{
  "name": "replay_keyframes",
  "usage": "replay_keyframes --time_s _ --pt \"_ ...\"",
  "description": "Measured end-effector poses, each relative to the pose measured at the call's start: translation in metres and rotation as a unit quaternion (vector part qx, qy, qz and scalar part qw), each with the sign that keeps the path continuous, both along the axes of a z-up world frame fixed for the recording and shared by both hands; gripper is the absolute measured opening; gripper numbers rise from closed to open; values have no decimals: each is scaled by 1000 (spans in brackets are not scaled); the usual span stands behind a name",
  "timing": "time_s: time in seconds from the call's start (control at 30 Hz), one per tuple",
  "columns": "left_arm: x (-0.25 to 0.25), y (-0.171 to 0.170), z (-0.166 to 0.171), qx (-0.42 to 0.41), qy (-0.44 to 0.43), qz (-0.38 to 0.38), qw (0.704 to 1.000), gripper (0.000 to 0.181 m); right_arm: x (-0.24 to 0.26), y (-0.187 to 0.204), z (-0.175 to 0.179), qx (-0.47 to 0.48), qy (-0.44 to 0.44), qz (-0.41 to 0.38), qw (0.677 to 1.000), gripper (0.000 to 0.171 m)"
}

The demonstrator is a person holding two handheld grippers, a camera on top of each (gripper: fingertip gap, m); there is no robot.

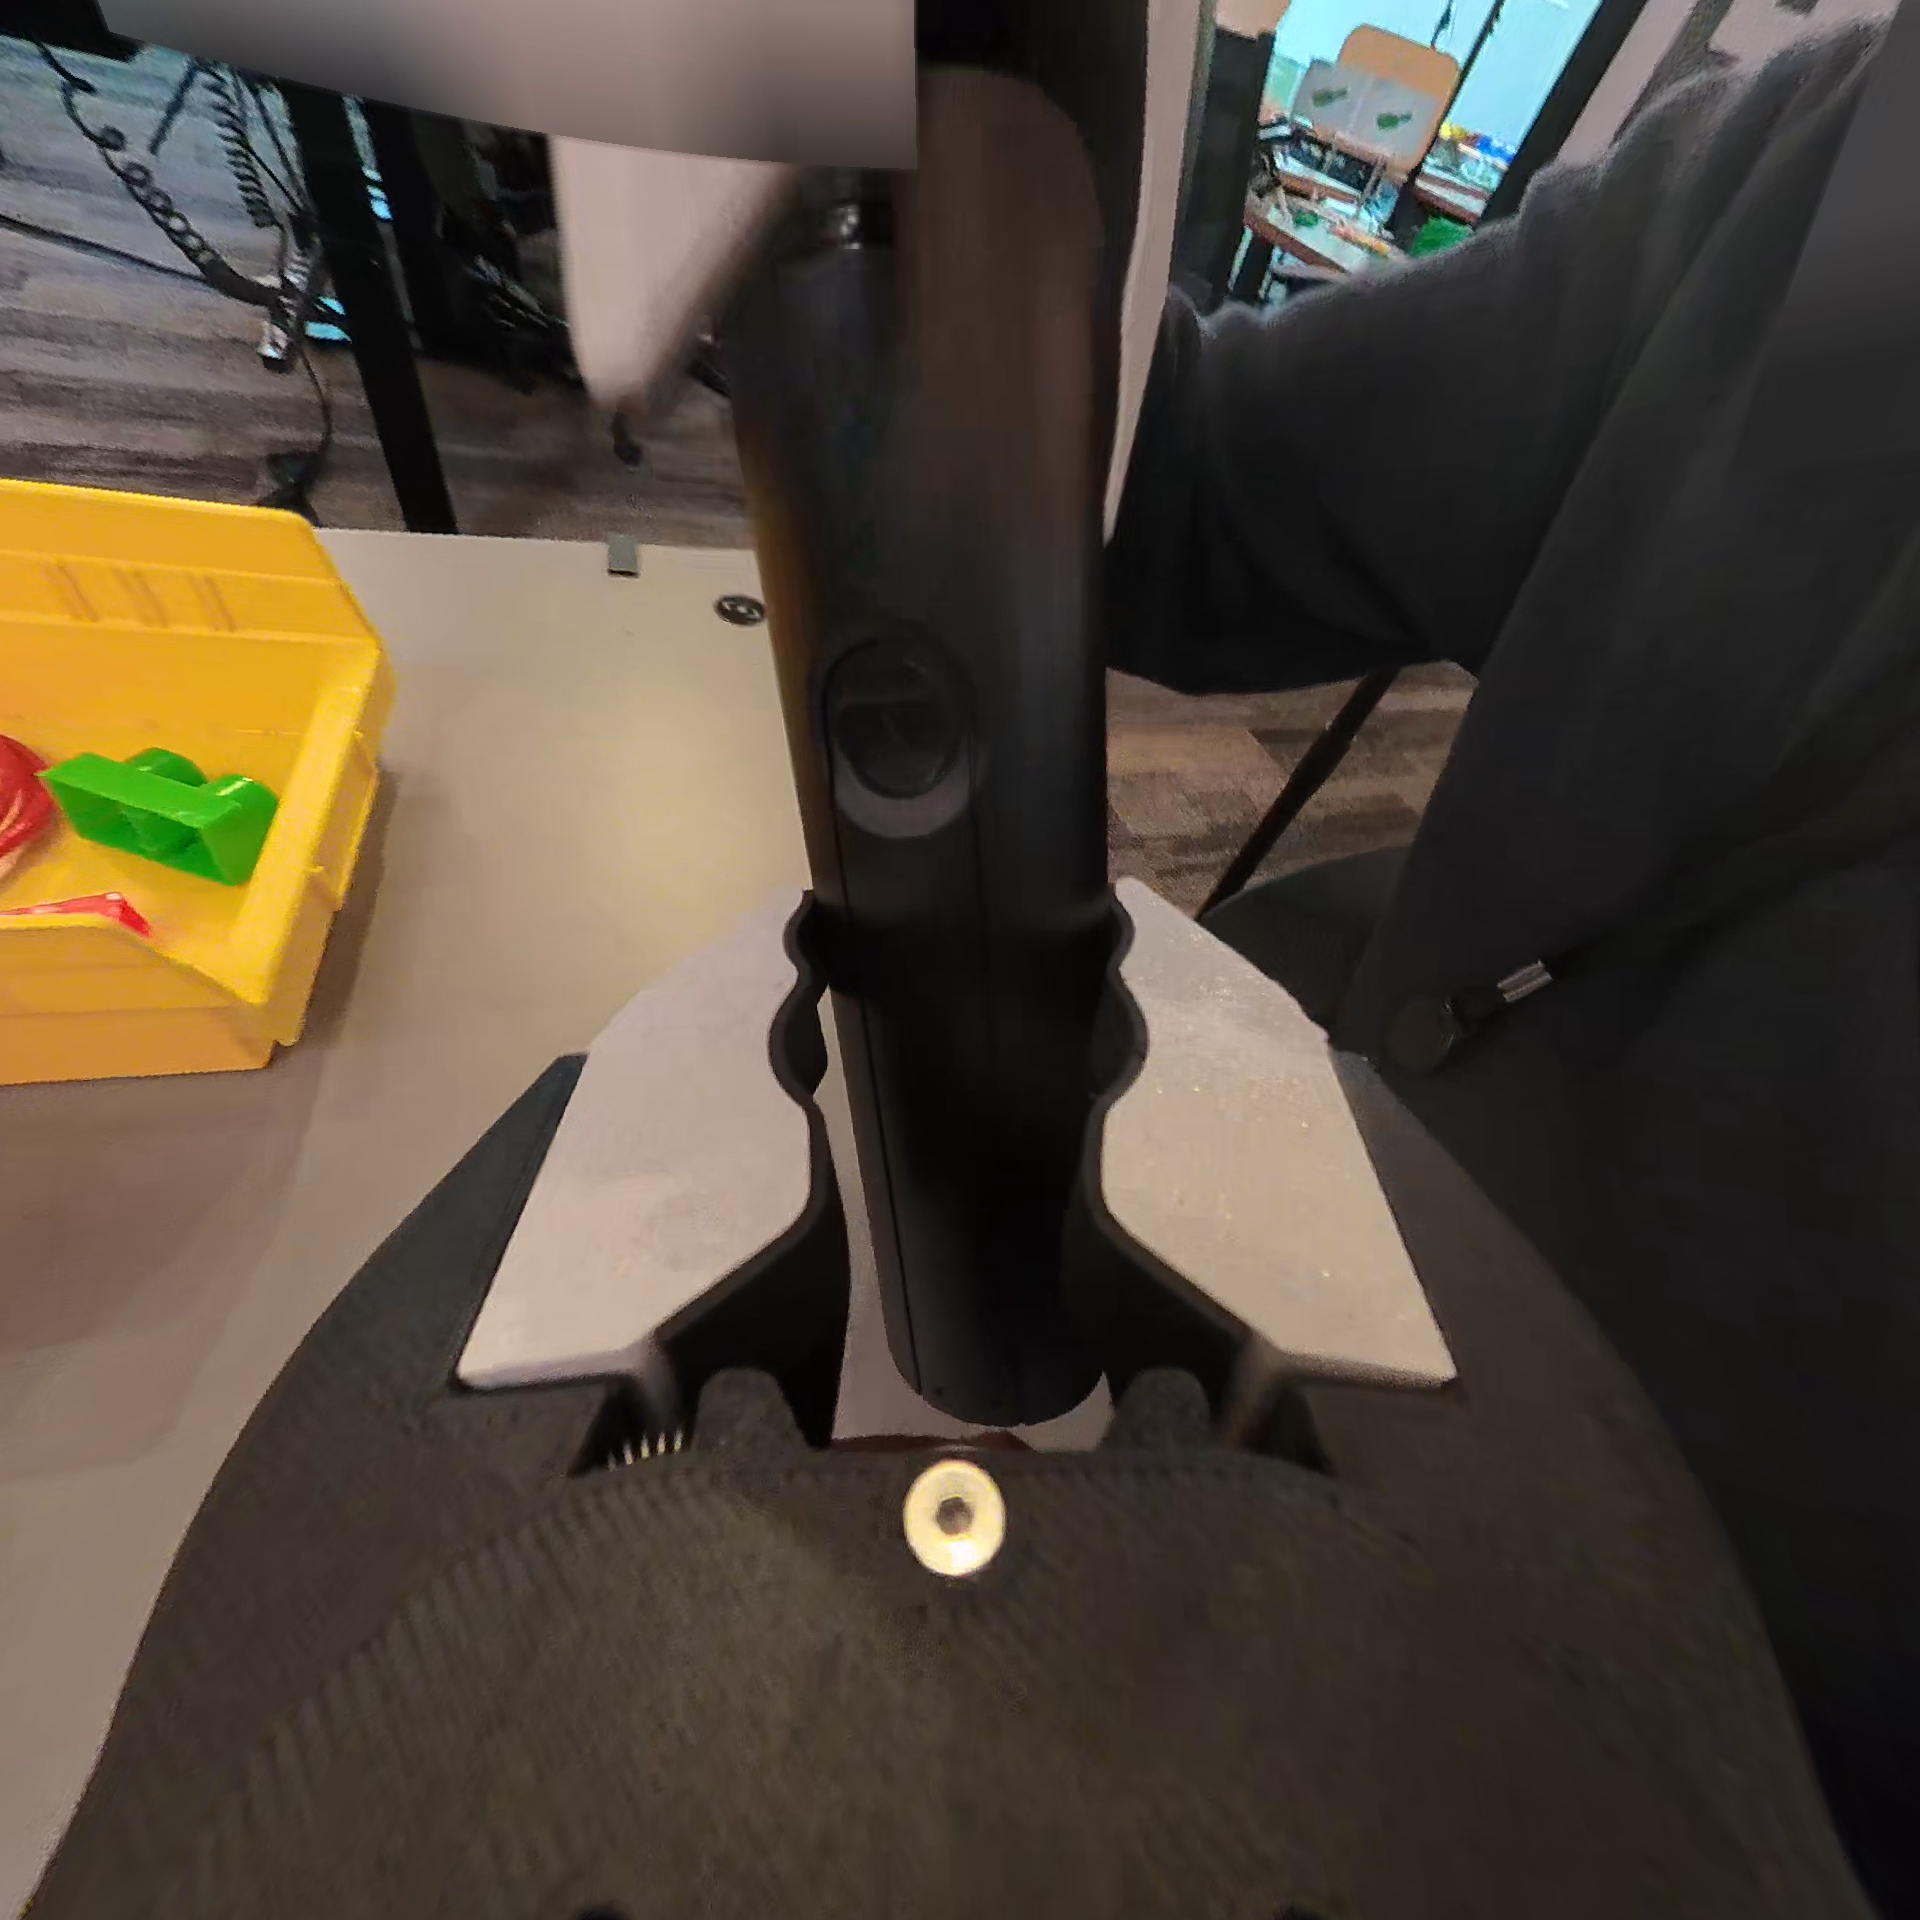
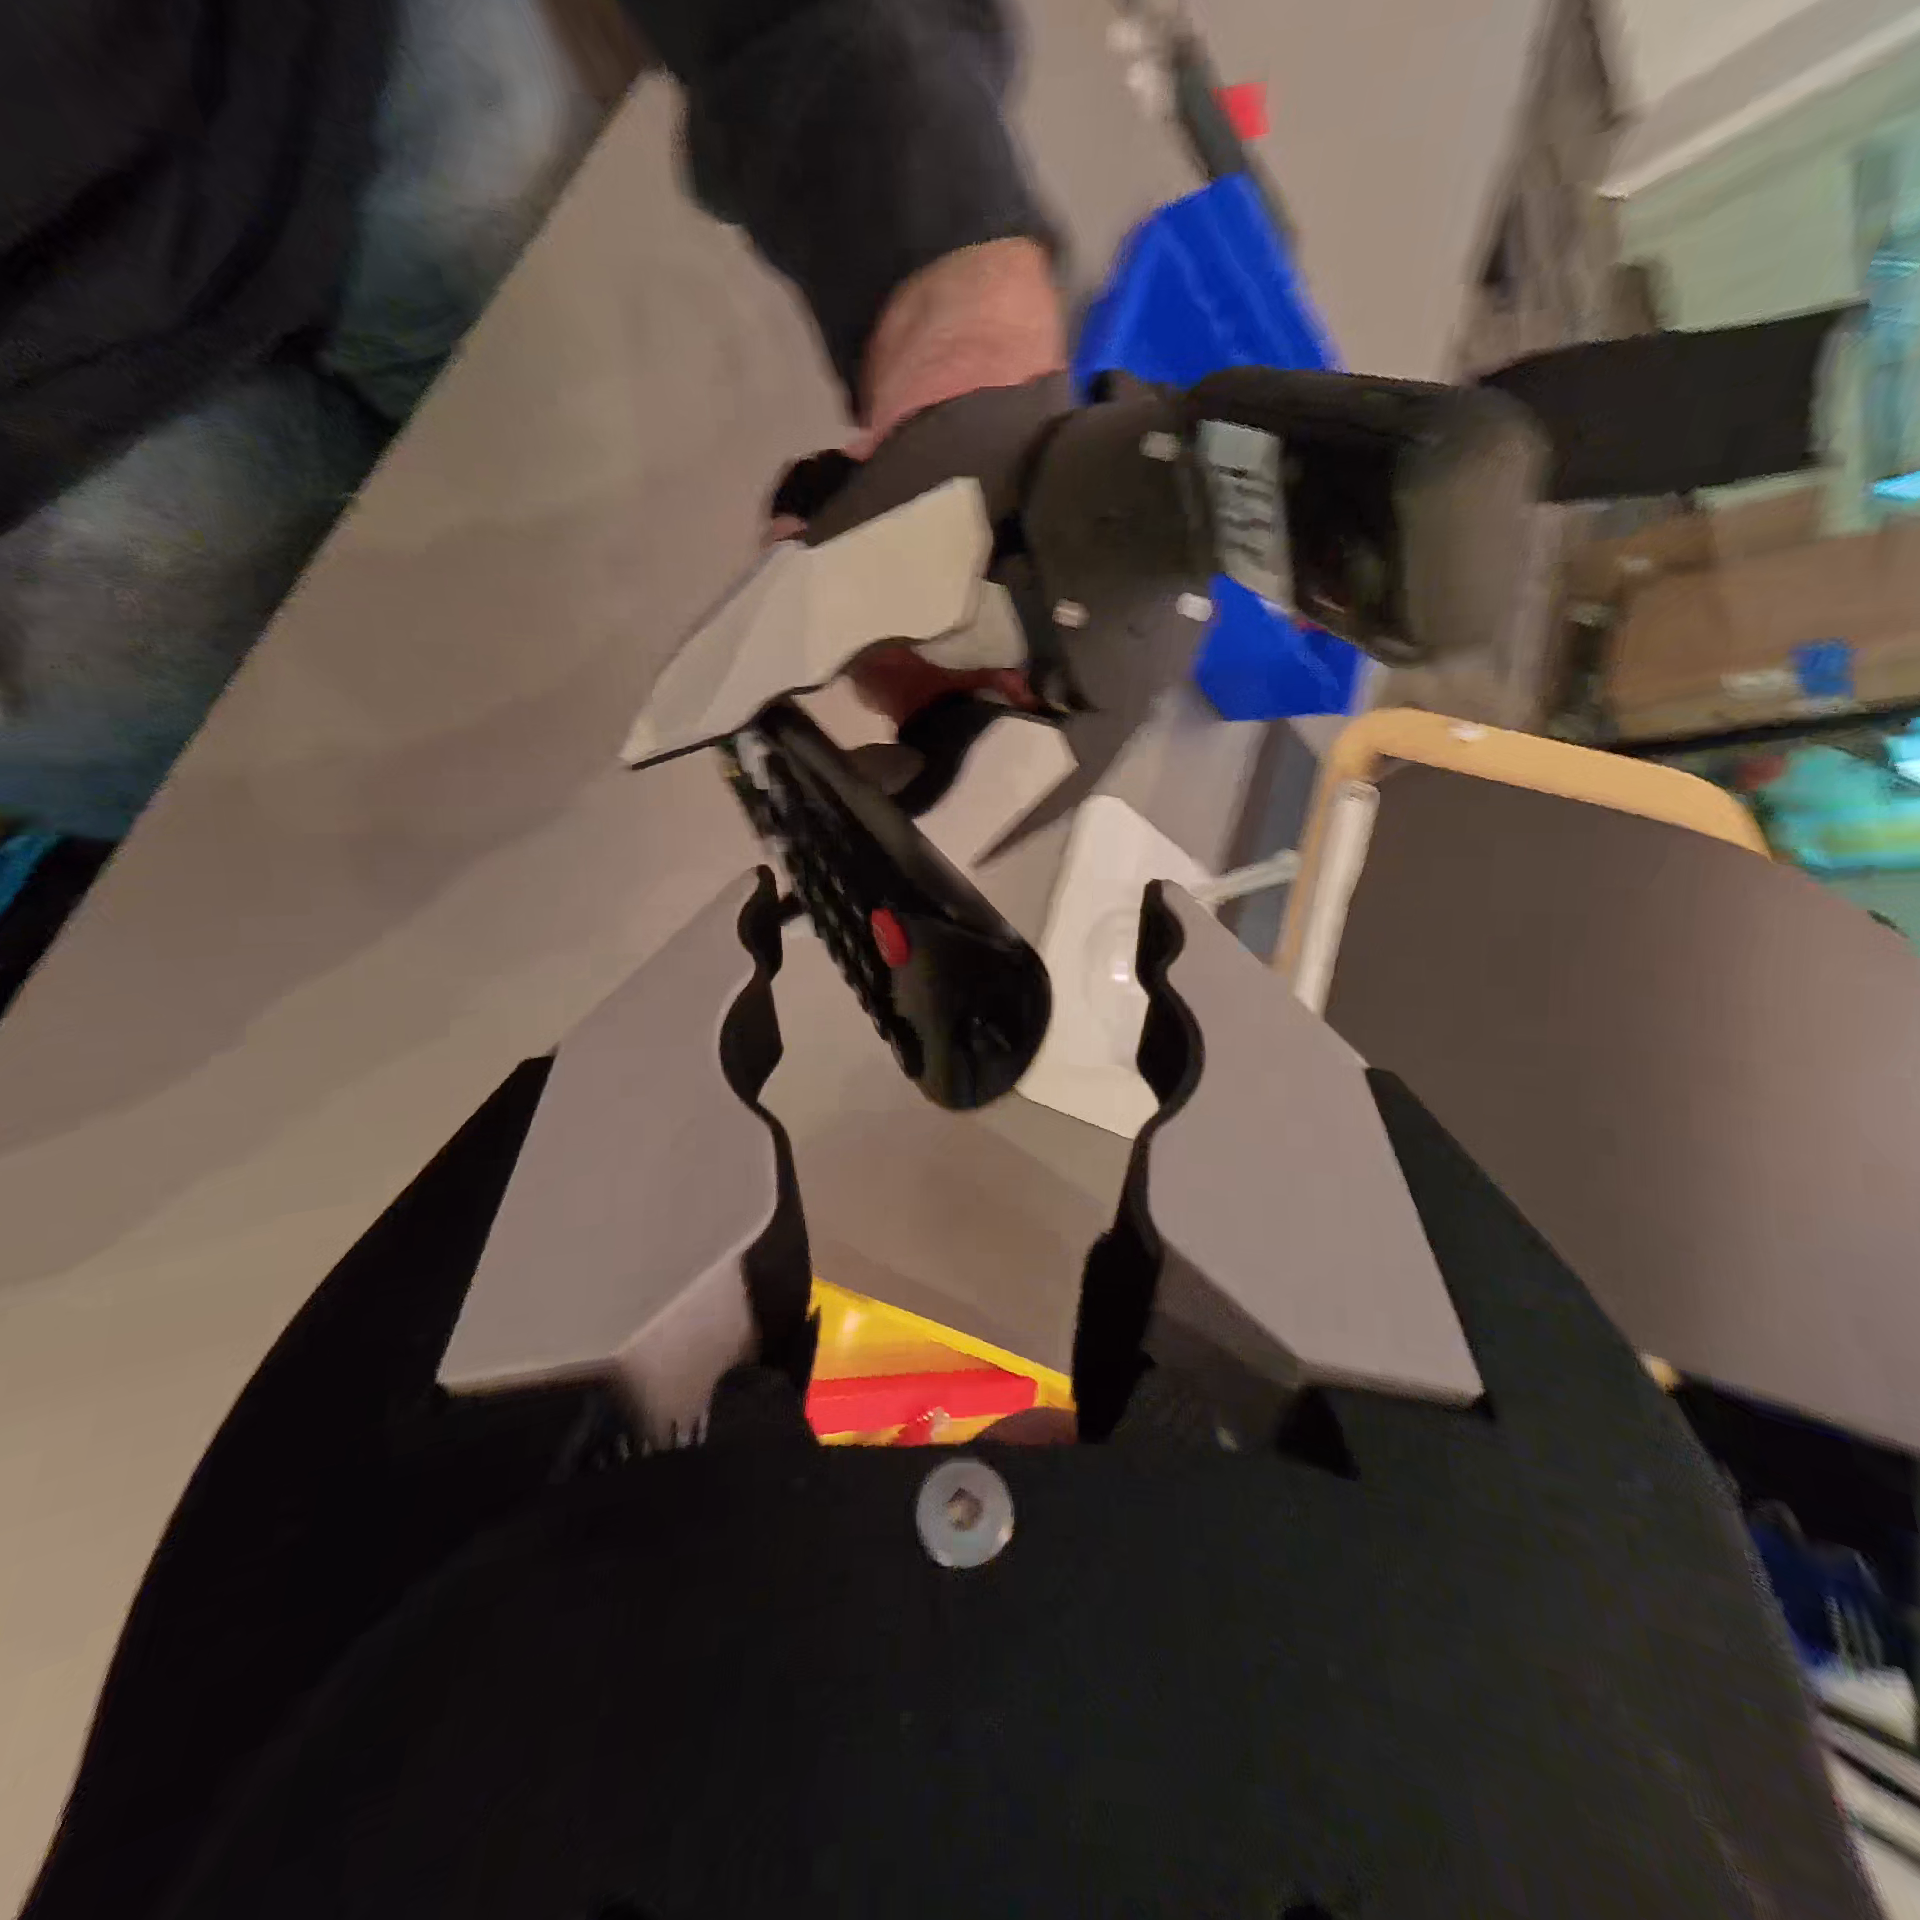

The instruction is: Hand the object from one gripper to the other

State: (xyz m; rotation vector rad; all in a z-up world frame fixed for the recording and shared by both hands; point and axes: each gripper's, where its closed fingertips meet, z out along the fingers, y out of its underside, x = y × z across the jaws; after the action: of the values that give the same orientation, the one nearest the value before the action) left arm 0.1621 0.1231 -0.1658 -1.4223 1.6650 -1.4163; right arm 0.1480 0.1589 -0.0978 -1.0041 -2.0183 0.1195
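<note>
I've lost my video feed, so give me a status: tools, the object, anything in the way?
Left tool shut on black remote. Right tool open, remote's free end between its fingers, not gripped. Nothing in the way.

remote control point(image 1: 935, 831): glossy black plastic | bin point(image 1: 312, 831): smooth yellow plastic

Pale grey table point(image 1: 540, 727), grey patterned carpet floor point(image 1: 156, 343), wood-backed chair point(image 2: 1507, 769), dim indoor light
</note>
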Motion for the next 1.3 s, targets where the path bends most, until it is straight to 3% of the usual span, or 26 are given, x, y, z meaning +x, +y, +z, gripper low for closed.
replay_keyframes --time_s 0.13,0.3,0.43,0.67,0.8,1.03,1.3 --pt "-7 24 26 -27 -69 59 995 49 12 12 34 47 140 -72 986 74" --pt "-20 58 74 -94 -200 148 964 49 1 1 7 92 226 -108 964 78" --pt "-23 66 97 -122 -260 181 941 50 -9 0 -1 154 314 -142 926 73" --pt "-23 65 119 -167 -321 201 910 49 -21 6 -7 250 361 -191 878 59" --pt "-19 61 121 -191 -334 200 901 49 -27 9 0 274 382 -208 858 60" --pt "-33 62 135 -227 -395 204 866 49 -26 1 20 270 435 -213 832 28" --pt "-20 57 119 -255 -383 200 865 47 -25 9 27 321 390 -218 835 20"
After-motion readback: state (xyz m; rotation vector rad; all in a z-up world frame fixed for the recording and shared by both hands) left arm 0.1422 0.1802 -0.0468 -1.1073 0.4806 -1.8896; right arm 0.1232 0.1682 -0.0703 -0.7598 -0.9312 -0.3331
